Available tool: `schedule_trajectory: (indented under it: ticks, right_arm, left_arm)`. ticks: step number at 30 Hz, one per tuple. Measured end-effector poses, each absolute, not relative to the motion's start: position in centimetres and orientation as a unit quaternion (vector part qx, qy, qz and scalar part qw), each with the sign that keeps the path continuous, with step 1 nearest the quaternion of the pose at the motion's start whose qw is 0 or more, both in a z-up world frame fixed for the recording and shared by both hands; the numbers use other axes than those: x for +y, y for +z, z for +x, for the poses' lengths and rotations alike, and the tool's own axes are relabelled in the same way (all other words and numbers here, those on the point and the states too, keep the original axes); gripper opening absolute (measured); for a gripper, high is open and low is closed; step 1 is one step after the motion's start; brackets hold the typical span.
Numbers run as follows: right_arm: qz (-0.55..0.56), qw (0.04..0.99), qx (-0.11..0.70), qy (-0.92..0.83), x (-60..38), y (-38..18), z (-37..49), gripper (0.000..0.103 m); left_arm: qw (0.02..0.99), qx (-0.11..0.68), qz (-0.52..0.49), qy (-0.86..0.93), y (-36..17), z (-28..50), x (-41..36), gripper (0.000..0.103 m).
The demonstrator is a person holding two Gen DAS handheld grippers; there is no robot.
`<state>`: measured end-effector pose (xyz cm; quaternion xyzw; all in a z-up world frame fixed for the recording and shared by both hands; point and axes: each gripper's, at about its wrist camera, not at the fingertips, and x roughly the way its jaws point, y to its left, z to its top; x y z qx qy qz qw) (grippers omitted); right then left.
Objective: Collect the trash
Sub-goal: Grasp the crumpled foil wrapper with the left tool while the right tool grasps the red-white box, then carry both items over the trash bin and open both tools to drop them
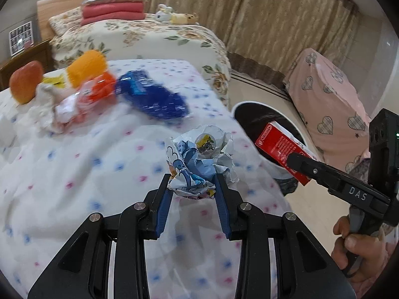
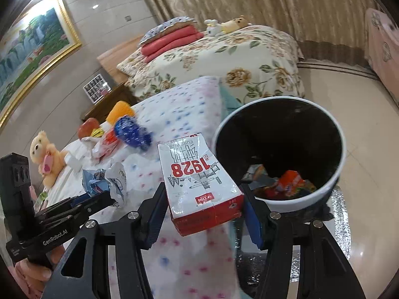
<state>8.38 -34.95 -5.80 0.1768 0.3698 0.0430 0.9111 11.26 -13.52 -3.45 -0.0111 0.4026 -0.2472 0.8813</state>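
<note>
A: What are your tools doing?

B: My left tool (image 1: 193, 186) is clamped on a crumpled wrapper (image 1: 199, 159), blue and white with cartoon print, and I hold it above the dotted bedspread (image 1: 74, 162). My right tool (image 2: 202, 214) is clamped on a red and white carton (image 2: 197, 174), both blue pads pressing its sides.

A: Where is the bin?

B: The trash bin (image 2: 341, 154) stands on the floor just beside the bed's edge. Its white rim is near the carton's far corner, and the carton is not over the opening from what I see in the right wrist view. From the left wrist view the carton overlaps the dark mouth of the bin, so I cannot tell exactly how it sits relative to the rim.

A: Anything inside it?

B: Some orange and coloured wrappers (image 2: 286, 184) lie at the bottom.

A: What else is on the bed?

B: Near the far side, well apart from my tools: a blue bag (image 1: 154, 97), an orange packet (image 1: 99, 89), an apple (image 1: 26, 81), and a yellow object (image 1: 86, 67), all blurred.

A: Room to move?

B: The tiled floor (image 2: 361, 114) beyond the bin is open up to a pink heart-print cover (image 1: 324, 94). The two tools are near each other, side by side at the bed's corner.
</note>
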Motion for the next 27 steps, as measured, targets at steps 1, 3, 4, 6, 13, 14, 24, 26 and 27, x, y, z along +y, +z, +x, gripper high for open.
schedule_trajectory:
  ticks: [1,3,4,6,13,14,24,26,27]
  right_arm:
    - [0.179,0.911,0.369,0.039,-35.4,-5.8,8.3,0.057]
    - [0.182,0.911,0.368,0.033,-36.2,-5.8,8.1,0.057]
    - [0.184,0.911,0.367,0.03,-36.5,-5.8,8.1,0.057]
    - [0.188,0.911,0.365,0.023,-37.2,-5.8,8.0,0.057]
    - [0.194,0.911,0.364,0.001,-39.7,-6.2,8.2,0.056]
    - [0.193,0.911,0.364,-0.002,-39.9,-6.3,8.3,0.056]
    - [0.196,0.909,0.367,-0.02,-42.1,-6.9,9.4,0.056]
    - [0.197,0.908,0.37,-0.025,-42.6,-7.1,9.6,0.056]
    - [0.199,0.907,0.371,-0.026,-42.9,-7.2,9.8,0.056]
  left_arm:
    - [0.88,0.403,-0.008,-0.252,-3.4,11.3,-14.1,0.032]
    - [0.878,0.403,-0.004,-0.258,-3.4,11.3,-15.1,0.032]
    - [0.877,0.404,0.0,-0.262,-3.4,11.4,-15.7,0.032]
    - [0.875,0.404,0.003,-0.268,-3.3,11.6,-16.7,0.032]
    - [0.871,0.401,0.02,-0.285,-3.0,12.5,-19.6,0.032]
    - [0.87,0.401,0.022,-0.286,-3.0,12.6,-19.9,0.032]
    - [0.864,0.404,0.037,-0.297,-3.1,13.7,-22.9,0.032]
    - [0.862,0.407,0.037,-0.299,-3.3,14.2,-23.4,0.032]
    - [0.862,0.408,0.038,-0.299,-3.3,14.4,-23.6,0.032]
